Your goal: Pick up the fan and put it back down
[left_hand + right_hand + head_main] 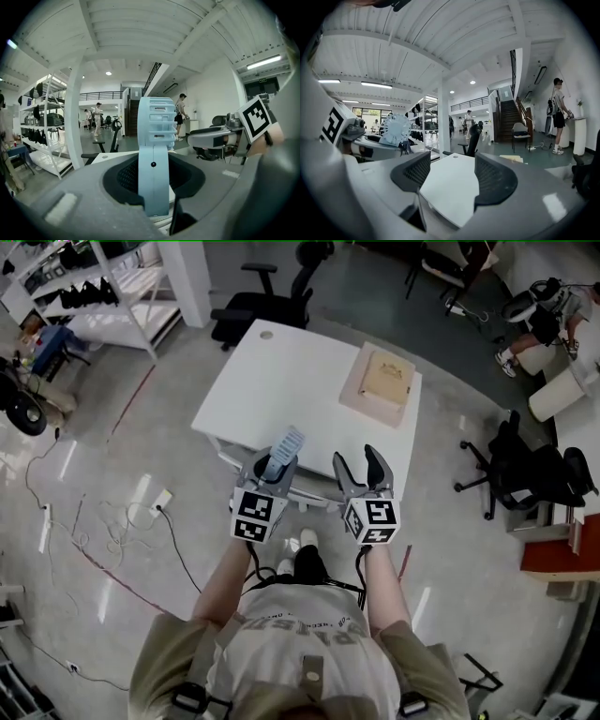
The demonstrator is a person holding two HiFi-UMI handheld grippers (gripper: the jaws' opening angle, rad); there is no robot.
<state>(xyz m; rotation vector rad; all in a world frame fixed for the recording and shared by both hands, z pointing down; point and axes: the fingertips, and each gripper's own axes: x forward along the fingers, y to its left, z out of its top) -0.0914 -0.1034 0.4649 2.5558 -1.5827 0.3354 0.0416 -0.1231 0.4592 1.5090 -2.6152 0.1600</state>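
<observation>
A light blue hand fan [154,154] stands upright between the jaws of my left gripper [154,177], which is shut on its handle. In the head view the fan [289,443] rises out of the left gripper [273,466] just before the near edge of the white table [281,371]. Beside it on the right, my right gripper [364,465] is open and holds nothing. The right gripper view shows its jaws [449,174] apart over the tabletop [450,185], with the fan [396,129] off to the left.
A flat beige box [380,382] lies on the table's far right part. A black office chair [272,296] stands behind the table, and another [525,474] to the right. White shelving [103,296] is at the far left. Cables [112,531] trail over the floor.
</observation>
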